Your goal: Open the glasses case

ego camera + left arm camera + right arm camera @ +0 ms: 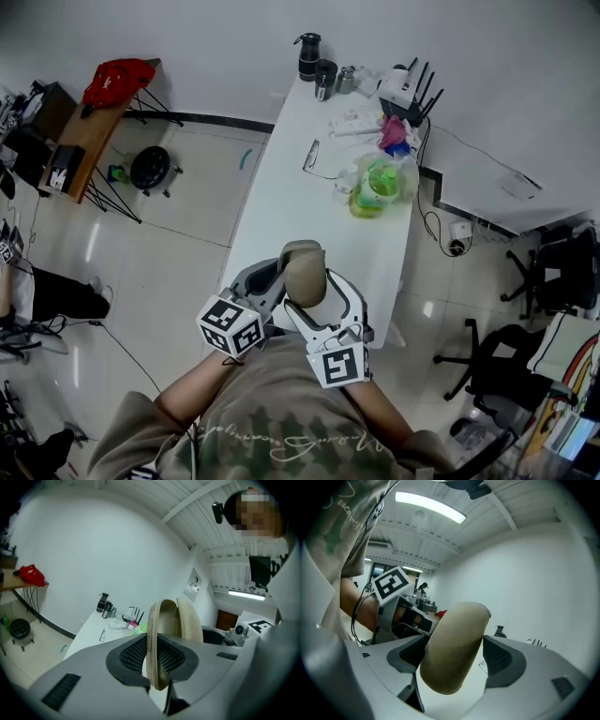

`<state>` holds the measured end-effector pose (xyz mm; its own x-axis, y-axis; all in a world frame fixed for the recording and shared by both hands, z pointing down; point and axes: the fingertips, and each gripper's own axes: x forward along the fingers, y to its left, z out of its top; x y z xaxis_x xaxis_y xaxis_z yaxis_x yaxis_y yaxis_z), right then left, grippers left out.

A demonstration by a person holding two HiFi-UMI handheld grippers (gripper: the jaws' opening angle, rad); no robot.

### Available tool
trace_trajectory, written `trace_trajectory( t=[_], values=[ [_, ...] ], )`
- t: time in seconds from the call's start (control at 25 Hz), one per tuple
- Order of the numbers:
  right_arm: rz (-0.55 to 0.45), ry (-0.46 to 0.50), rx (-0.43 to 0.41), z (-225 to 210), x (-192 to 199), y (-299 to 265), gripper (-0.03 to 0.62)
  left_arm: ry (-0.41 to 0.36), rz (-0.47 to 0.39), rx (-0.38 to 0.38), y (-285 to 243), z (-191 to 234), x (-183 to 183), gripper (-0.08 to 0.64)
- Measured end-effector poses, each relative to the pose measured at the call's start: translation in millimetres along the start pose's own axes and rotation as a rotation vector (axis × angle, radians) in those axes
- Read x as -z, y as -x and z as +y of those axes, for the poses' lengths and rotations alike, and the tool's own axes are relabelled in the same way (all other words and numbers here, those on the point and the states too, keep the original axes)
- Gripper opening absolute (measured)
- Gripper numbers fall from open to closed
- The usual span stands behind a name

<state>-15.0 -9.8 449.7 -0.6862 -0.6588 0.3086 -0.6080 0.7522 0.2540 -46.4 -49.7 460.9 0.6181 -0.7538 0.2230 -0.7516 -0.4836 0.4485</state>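
Shirt (281, 433): the cursive line across your chest is too blurred to read.
Left cube (230, 325), right cube (338, 364): black-and-white square codes, no letters.
Red bag (117, 80): a white mark, too small to read.

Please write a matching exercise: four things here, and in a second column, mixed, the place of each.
1 glasses case
2 red bag
3 spectacles
4 black flask

A far end of the white table
B on the wooden side table
C in the left gripper and right gripper
D flat near the table's left edge

Pairs: 1-C; 2-B; 3-D; 4-A
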Motion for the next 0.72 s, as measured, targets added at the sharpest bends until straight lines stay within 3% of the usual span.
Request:
trace_trajectory(
  t=[0.08, 0.2, 0.4, 0.48, 0.56, 0.72],
  values=[
    [0.013, 0.034, 0.022, -4.2, 2.1, 1.3, 0.37, -0.014, 0.006, 0.006, -2.0, -2.6, 1.7, 0.058],
    [-0.006, 0.019, -0.003, -0.8, 1.2, 4.1, 0.368, 0.042, 0.014, 0.04, -1.6, -1.3, 7.5, 0.058],
    [-0.057, -0.179, -0.031, -4.7, 7.4, 14.0, 0.339, 0.126, -0.002, 0.044, -1.4, 5.7, 12.0, 0.059],
    [-0.04, -0.19, -0.025, -6.3, 10.5, 19.7, 0.339, 0.141, -0.012, 0.033, 1.8, 11.4, 10.3, 0.06],
    [-0.027, -0.131, 0.005, -5.1, 9.0, 20.6, 0.339, 0.129, -0.01, 0.027, 3.1, 11.8, 9.4, 0.06],
    [-0.05, 0.143, 0.049, 6.9, -6.7, 9.7, 0.341, 0.169, -0.029, 0.01, 0.7, 8.4, 8.1, 0.055]
  ],
)
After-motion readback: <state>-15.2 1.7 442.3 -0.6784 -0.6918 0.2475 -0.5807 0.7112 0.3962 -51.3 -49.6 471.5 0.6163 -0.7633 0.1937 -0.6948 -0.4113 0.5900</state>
